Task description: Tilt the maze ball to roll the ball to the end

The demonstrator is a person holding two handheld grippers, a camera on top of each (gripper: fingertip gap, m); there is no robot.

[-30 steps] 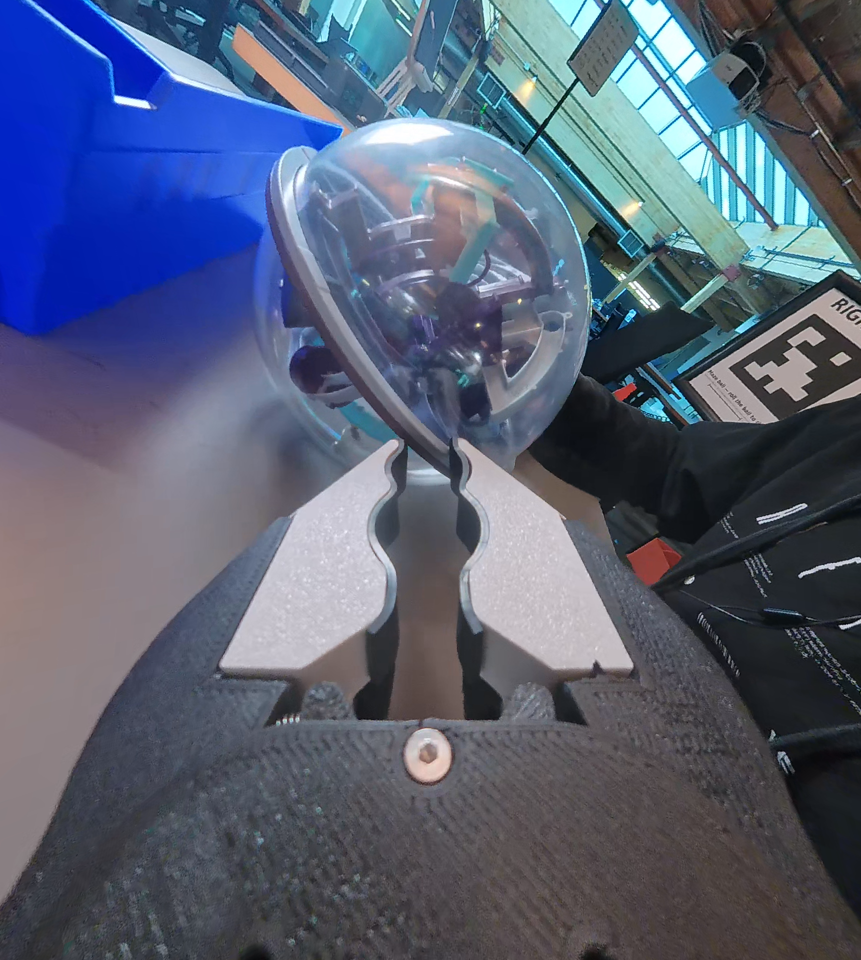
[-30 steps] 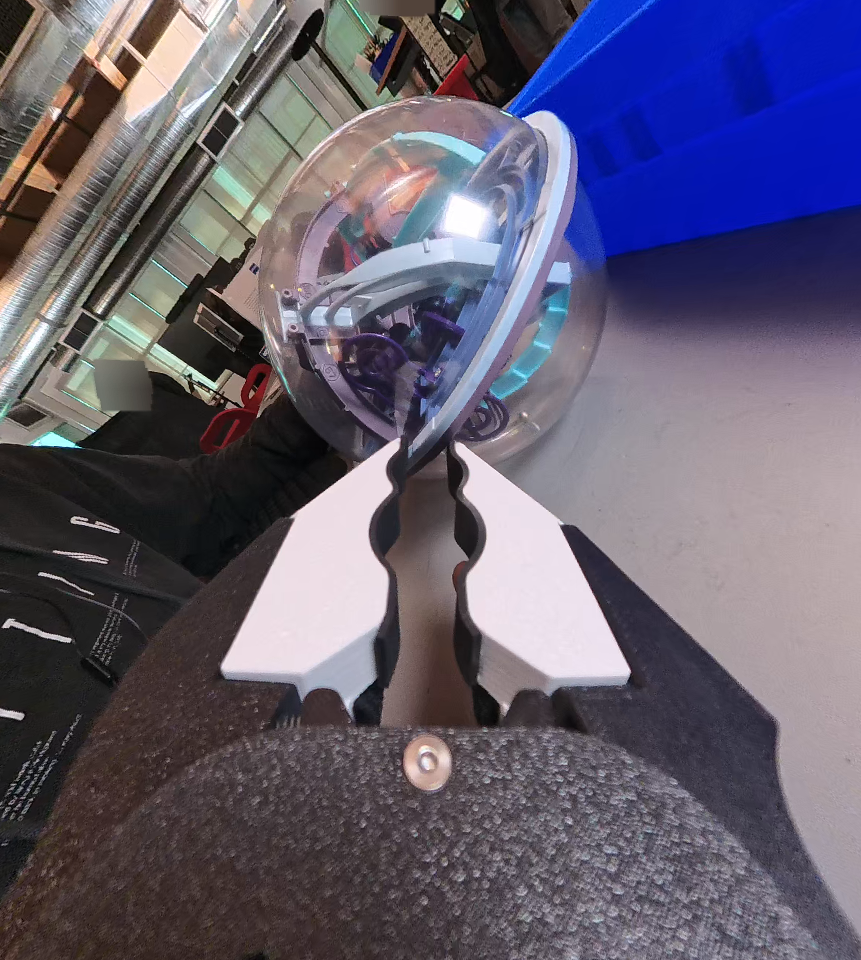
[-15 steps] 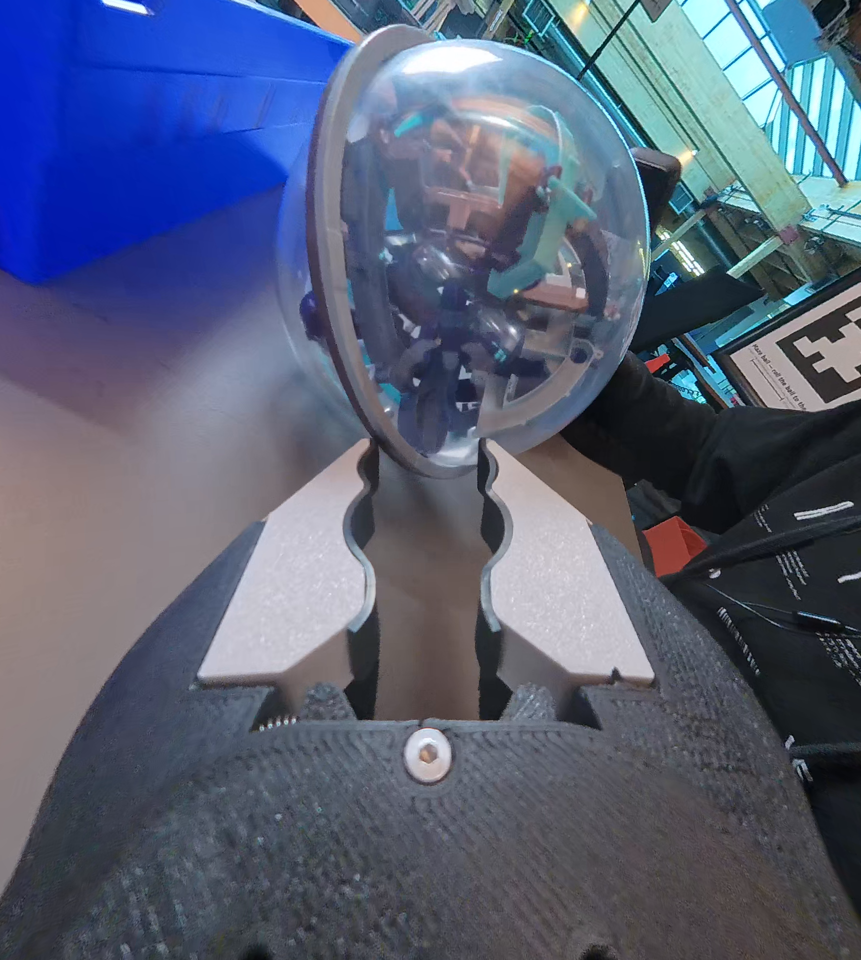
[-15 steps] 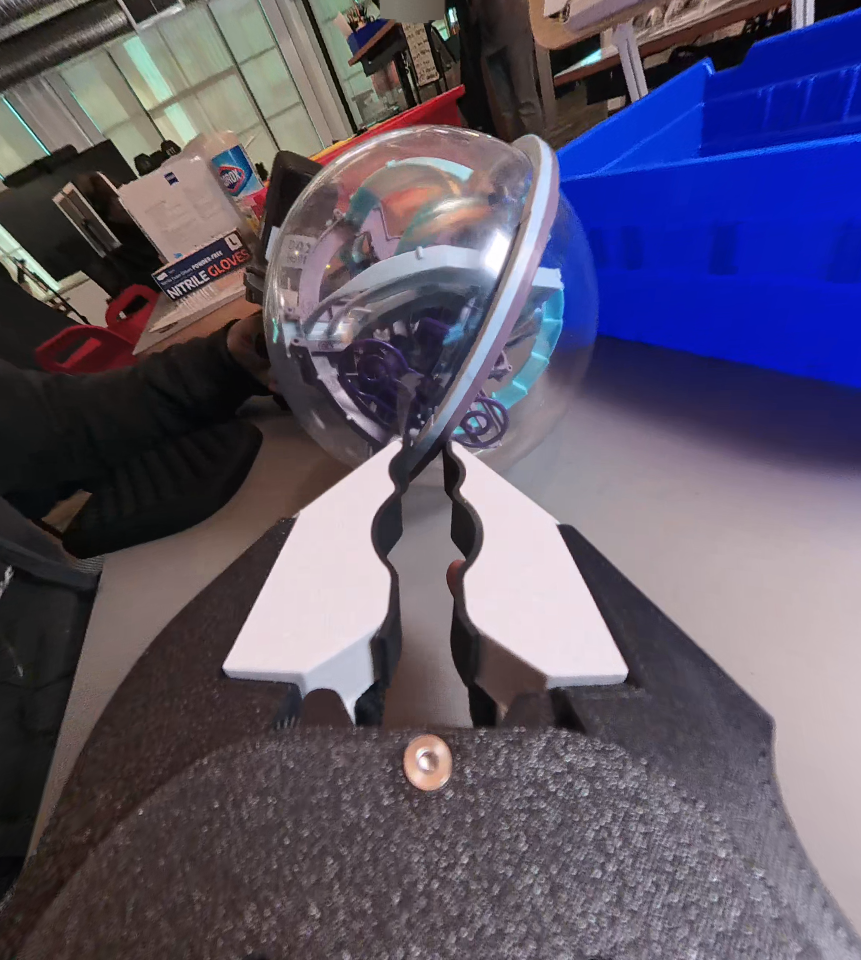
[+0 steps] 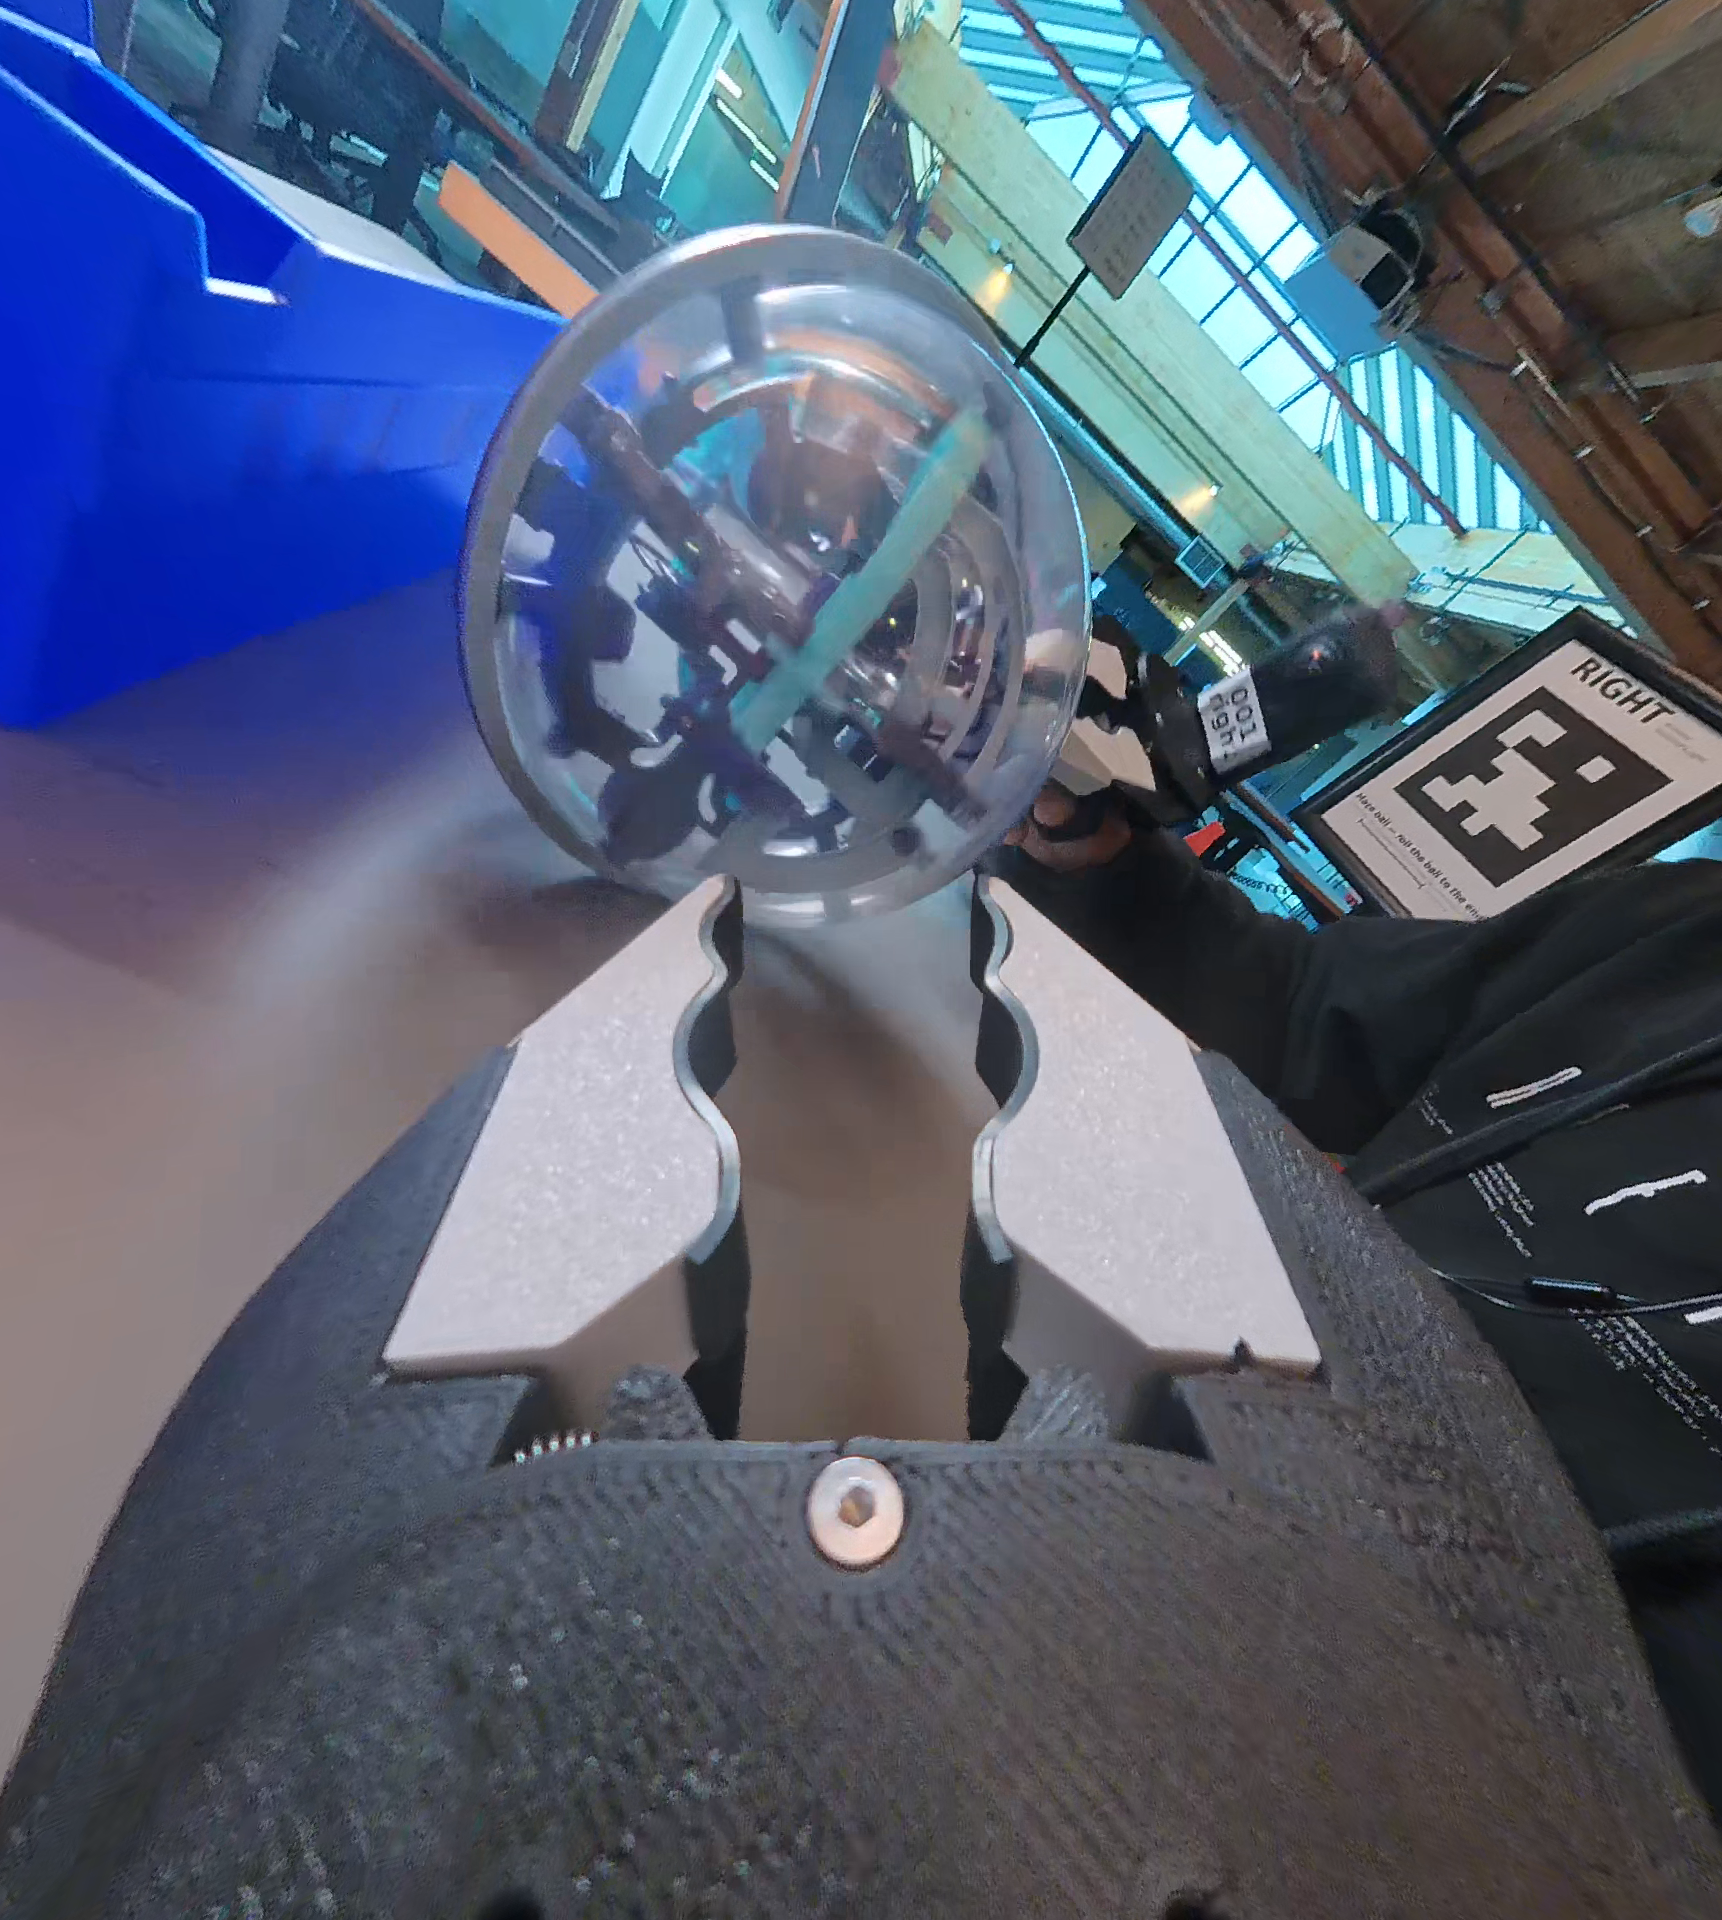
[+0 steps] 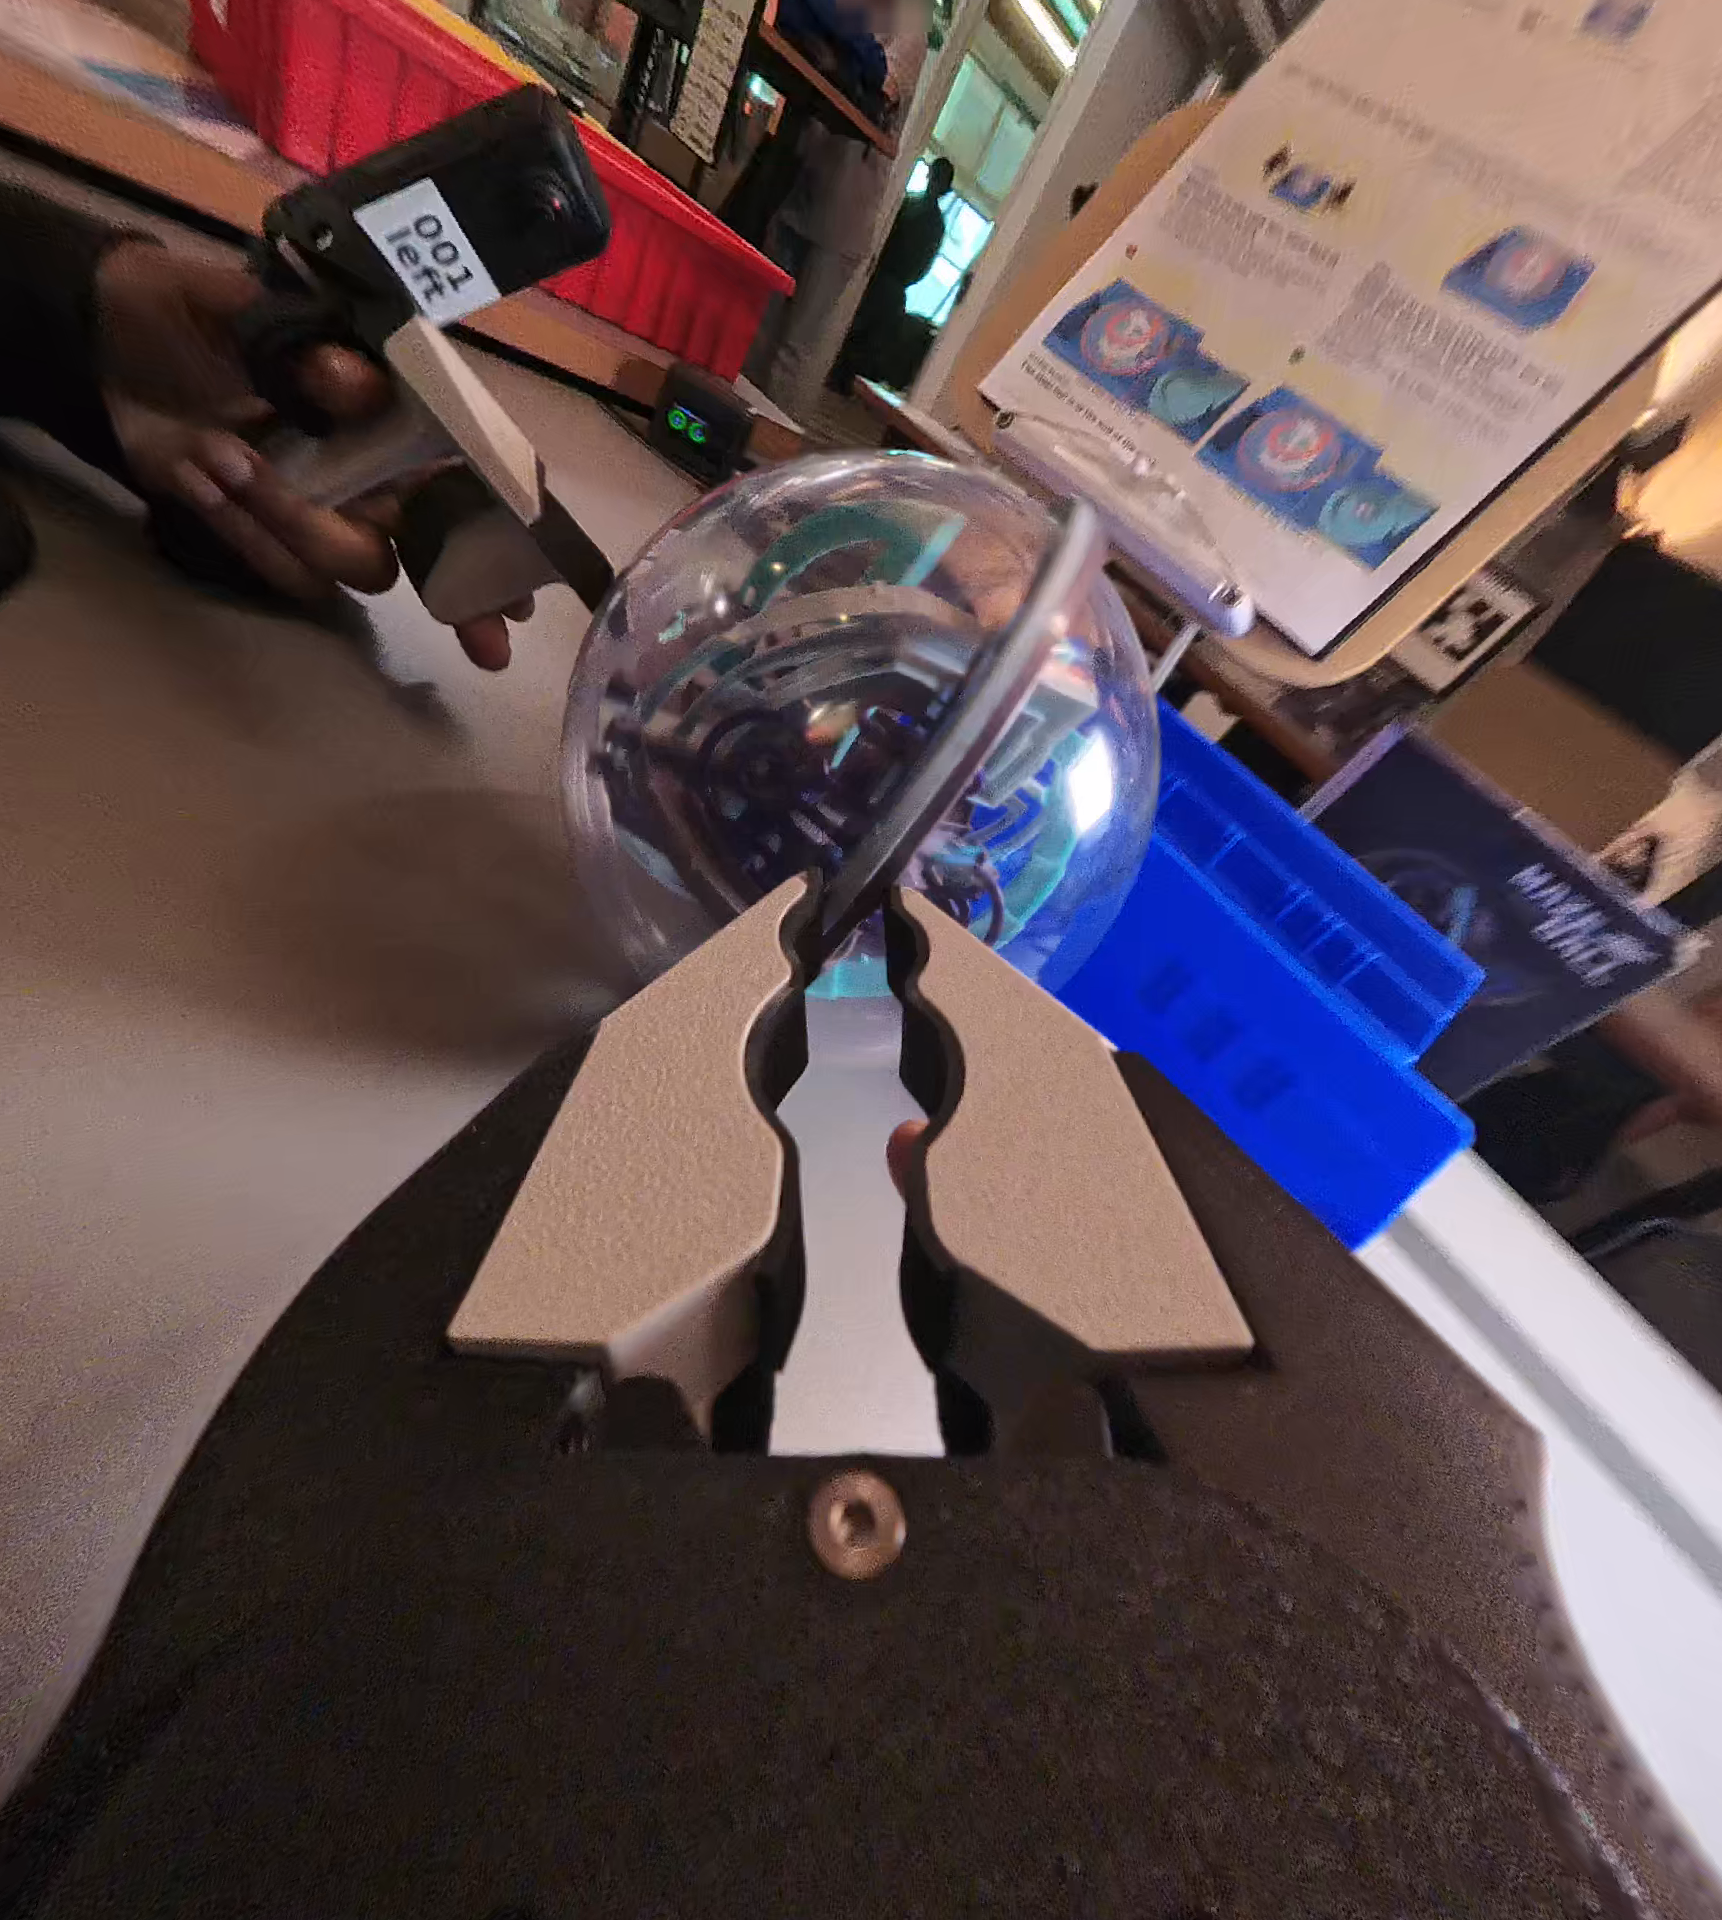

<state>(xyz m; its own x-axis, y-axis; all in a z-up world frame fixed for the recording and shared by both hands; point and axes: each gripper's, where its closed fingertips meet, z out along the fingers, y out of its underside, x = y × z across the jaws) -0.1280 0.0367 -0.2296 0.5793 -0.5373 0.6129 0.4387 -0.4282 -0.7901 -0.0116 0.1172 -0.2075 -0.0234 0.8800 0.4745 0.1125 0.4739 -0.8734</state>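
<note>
Since 1 s ago my left gripper [image 5: 849,899] spreads off the maze ball [image 5: 774,571], so my right gripper [image 6: 852,899], pinching its rim, must tilt slowly.

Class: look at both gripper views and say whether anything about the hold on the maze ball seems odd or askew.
Only the right gripper pinches the maze ball, by its thin grey rim; the left gripper is open, so the ball hangs tilted from one side.
</note>
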